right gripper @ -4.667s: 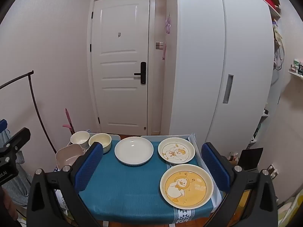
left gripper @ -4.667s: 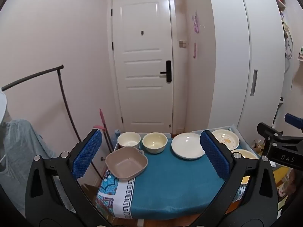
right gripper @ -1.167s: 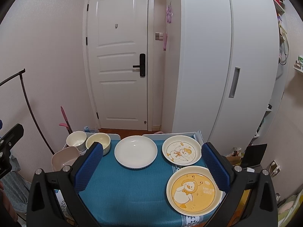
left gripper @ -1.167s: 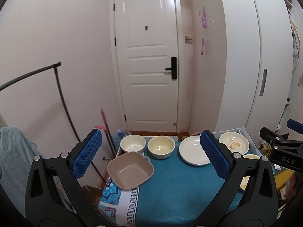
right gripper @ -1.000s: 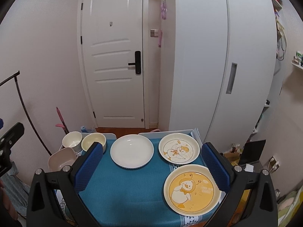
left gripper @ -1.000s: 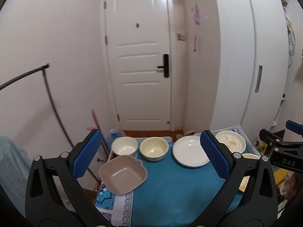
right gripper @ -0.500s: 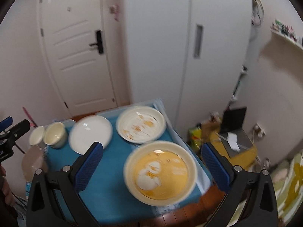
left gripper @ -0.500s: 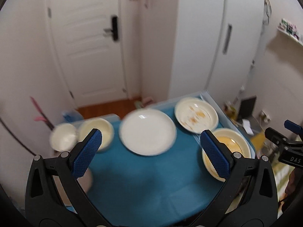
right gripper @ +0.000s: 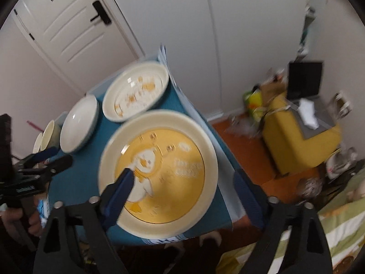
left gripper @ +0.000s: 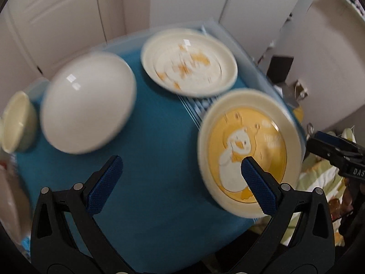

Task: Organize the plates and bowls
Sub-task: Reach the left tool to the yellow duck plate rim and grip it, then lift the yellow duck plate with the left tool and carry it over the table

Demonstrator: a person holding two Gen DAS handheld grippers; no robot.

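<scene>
Blue-padded and spread wide with nothing between its jaws, the left gripper (left gripper: 179, 171) hangs over a teal tablecloth (left gripper: 155, 150). Ahead to its left sit a cream bowl (left gripper: 17, 123) and a plain white plate (left gripper: 87, 106); straight ahead lies a cream plate with orange marks (left gripper: 189, 62). To its right, the right gripper (right gripper: 184, 180) points down at a yellow duck plate (right gripper: 159, 175), jaws closing, the plate's right side between them, the pads not seen pressing on it.
</scene>
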